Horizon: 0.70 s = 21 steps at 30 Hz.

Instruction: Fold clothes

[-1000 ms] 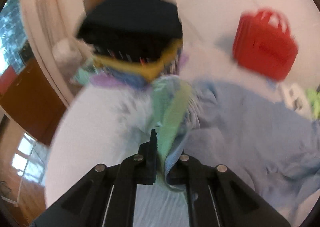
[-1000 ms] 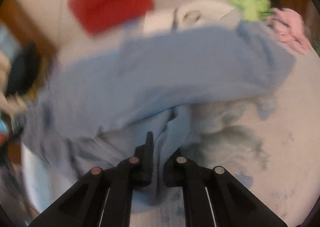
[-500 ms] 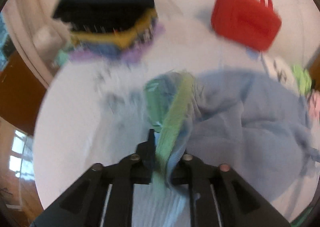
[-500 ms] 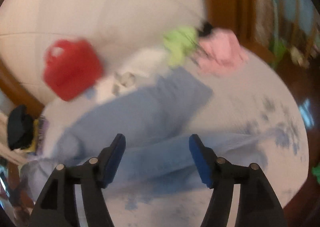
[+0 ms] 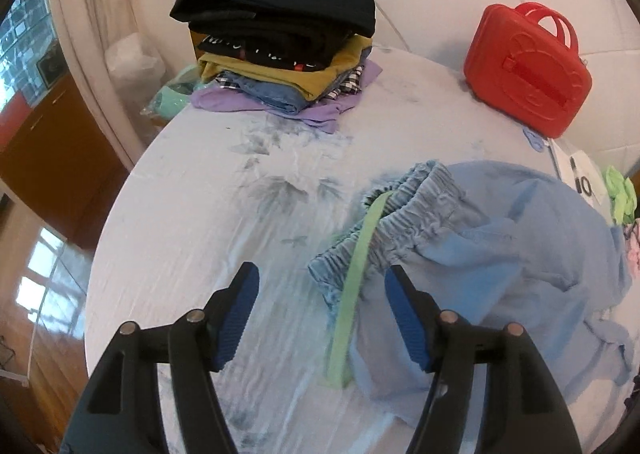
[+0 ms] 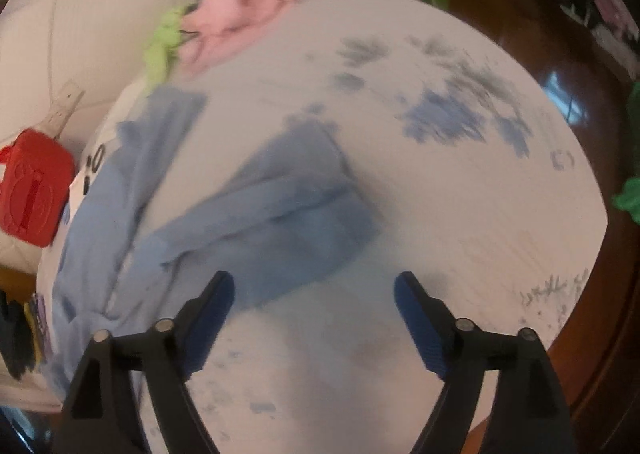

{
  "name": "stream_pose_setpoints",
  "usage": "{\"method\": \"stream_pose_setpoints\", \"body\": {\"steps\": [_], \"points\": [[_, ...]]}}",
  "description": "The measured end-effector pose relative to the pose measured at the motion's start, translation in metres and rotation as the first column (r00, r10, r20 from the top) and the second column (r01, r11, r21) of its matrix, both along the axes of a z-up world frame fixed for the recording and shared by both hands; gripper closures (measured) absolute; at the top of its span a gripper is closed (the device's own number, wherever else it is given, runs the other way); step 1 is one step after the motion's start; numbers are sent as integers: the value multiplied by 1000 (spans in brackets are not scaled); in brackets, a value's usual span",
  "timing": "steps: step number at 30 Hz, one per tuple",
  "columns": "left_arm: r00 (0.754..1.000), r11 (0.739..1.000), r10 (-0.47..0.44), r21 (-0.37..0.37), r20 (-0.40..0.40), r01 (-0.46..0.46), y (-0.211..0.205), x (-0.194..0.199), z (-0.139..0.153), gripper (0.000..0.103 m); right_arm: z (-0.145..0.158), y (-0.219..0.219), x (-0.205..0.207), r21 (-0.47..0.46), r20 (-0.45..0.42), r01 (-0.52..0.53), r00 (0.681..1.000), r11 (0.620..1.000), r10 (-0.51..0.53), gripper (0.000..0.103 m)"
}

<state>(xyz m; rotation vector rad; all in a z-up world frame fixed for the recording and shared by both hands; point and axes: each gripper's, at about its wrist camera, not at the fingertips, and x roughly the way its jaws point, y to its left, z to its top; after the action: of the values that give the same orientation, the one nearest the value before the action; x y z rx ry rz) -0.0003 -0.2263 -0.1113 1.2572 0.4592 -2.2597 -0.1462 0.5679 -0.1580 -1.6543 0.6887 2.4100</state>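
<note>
Light blue trousers (image 5: 520, 254) lie crumpled on the round white-clothed table (image 5: 208, 214), elastic waistband (image 5: 404, 222) toward the middle, a green drawstring (image 5: 352, 302) trailing from it. My left gripper (image 5: 320, 282) hovers just above the waistband, its jaws opening; the drawstring and waistband edge lie between the blue pads (image 5: 404, 318) but are not pressed. In the right wrist view the trouser legs (image 6: 280, 210) spread across the table (image 6: 460, 214). My right gripper (image 6: 314, 290) is over the leg end, jaws opening wide, nothing gripped.
A stack of folded clothes (image 5: 280, 34) with a dark garment on top stands at the table's far side. A red case (image 5: 528, 66) sits at the back right. Pink (image 6: 240, 10) and green (image 6: 162, 46) garments lie at the far edge. Dark wooden floor surrounds the table.
Both grippers let go of the blue trousers and opened. The right one swung sideways along the legs toward their end; the left one dropped slightly over the waistband.
</note>
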Motion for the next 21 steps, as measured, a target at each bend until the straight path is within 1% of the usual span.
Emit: {"method": "stream_pose_setpoints", "body": {"steps": [3, 5, 9, 11, 13, 15, 16, 18, 19, 20, 21], "points": [[999, 1000, -27, -1, 24, 27, 4, -7, -19, 38, -9, 10, 5, -27, 9, 24, 1000, 999, -24, 19], [998, 999, -44, 24, 47, 43, 5, -14, -40, 38, -11, 13, 6, -41, 8, 34, 999, 999, -33, 19], [996, 997, -33, 70, 77, 28, 7, -30, -80, 38, -13, 18, 6, -71, 0, 52, 999, 996, -52, 19], [996, 996, -45, 78, 81, 39, 10, -40, -92, 38, -16, 18, 3, -67, 3, 56, 998, 996, -56, 19], [993, 998, -64, 30, 104, 61, 16, -52, -99, 38, -20, 17, -3, -53, 12, 54, 998, 997, -54, 19], [990, 998, -65, 3, 125, 65, 18, -58, -103, 37, -25, 14, -10, -43, 17, 52, 999, 998, -51, 19], [992, 999, -53, 2, 118, 53, 18, -58, -104, 33, -28, 11, -16, -42, 16, 44, 999, 998, -44, 19], [996, 999, 1, 52, 90, -6, 10, -53, -107, 28, -32, 1, -26, -8, 28, 17, 999, 1000, -16, 19], [996, 998, 6, 58, 84, -11, 9, -51, -107, 29, -35, -6, -32, 18, 38, -3, 999, 1000, 2, 19], [996, 999, 1, 54, 92, -6, 12, -53, -104, 41, -37, -14, -38, 50, 50, -27, 998, 998, 25, 21], [995, 999, -5, 49, 100, 0, 16, -54, -101, 54, -36, -27, -45, 123, 69, -80, 995, 989, 72, 34]]}}
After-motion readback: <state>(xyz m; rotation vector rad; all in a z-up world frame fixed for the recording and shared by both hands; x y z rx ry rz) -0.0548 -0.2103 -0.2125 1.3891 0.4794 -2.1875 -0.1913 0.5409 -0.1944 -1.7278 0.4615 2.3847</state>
